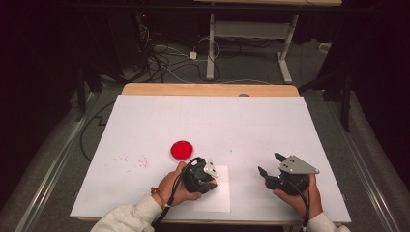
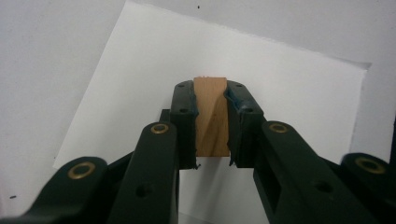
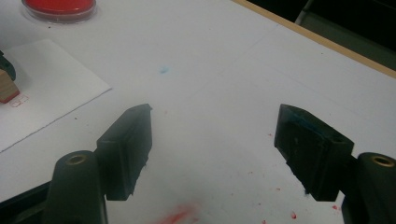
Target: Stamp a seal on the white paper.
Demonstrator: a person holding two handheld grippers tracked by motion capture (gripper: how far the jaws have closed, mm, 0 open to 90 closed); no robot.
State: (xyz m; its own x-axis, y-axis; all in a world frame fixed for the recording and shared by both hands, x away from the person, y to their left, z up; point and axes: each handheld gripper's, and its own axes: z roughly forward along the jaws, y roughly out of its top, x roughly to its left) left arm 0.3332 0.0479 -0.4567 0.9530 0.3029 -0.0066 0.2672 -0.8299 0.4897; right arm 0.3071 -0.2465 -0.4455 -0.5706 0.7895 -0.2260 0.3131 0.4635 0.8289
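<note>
From above, the person's left claw point(image 1: 205, 175) is down on a white sheet of paper point(image 1: 217, 195) near the front edge of the white-covered worktop point(image 1: 251, 121). A round red ink pad point(image 1: 182, 150) sits just beyond it, up and to the left. The right claw point(image 1: 271, 164) rests well off to the right with its jaws spread, nothing between them.

Looking along the left claw point(image 2: 211, 112), both jaws pinch a wooden stamp block point(image 2: 211, 116), held upright over the paper point(image 2: 289, 93).

From the right claw point(image 3: 212, 135), the jaws stand wide apart above bare worktop point(image 3: 224, 60) flecked with red ink. The stamp block point(image 3: 8, 86) shows at the far left edge on the paper point(image 3: 46, 79), the ink pad point(image 3: 58, 7) behind it.
</note>
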